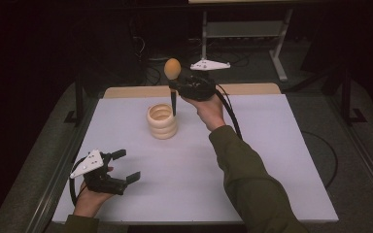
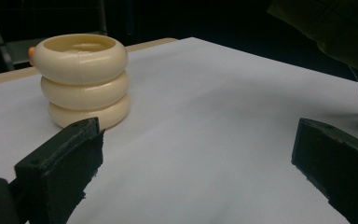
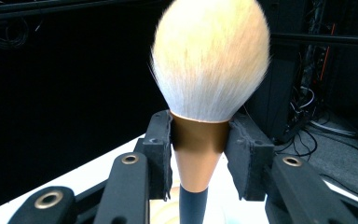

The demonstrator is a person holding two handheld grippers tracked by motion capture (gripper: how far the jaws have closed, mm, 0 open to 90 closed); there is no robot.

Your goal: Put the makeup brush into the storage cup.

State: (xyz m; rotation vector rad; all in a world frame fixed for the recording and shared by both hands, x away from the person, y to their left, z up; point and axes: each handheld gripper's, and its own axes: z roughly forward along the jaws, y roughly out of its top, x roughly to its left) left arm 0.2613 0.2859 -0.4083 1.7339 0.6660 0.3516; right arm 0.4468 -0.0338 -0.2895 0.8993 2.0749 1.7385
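A makeup brush (image 1: 172, 73) with a fluffy pale head (image 3: 210, 56), a copper ferrule (image 3: 198, 144) and a dark handle stands upright, head up. My right gripper (image 1: 177, 85) is shut on its ferrule, and the handle's lower end hangs just above the mouth of a cream ribbed holder (image 1: 162, 121) made of three stacked rings at mid-table. The holder (image 2: 83, 79) looks hollow from the left gripper view. My left gripper (image 1: 125, 166) rests at the table's front left, open, with nothing between its fingers (image 2: 60, 172).
The white table top (image 1: 252, 165) has a wooden strip along its far edge (image 1: 126, 91). Beyond the table stand a metal frame (image 1: 245, 29) and cables on a dark floor. The person's right sleeve (image 1: 250, 179) crosses the table's front right.
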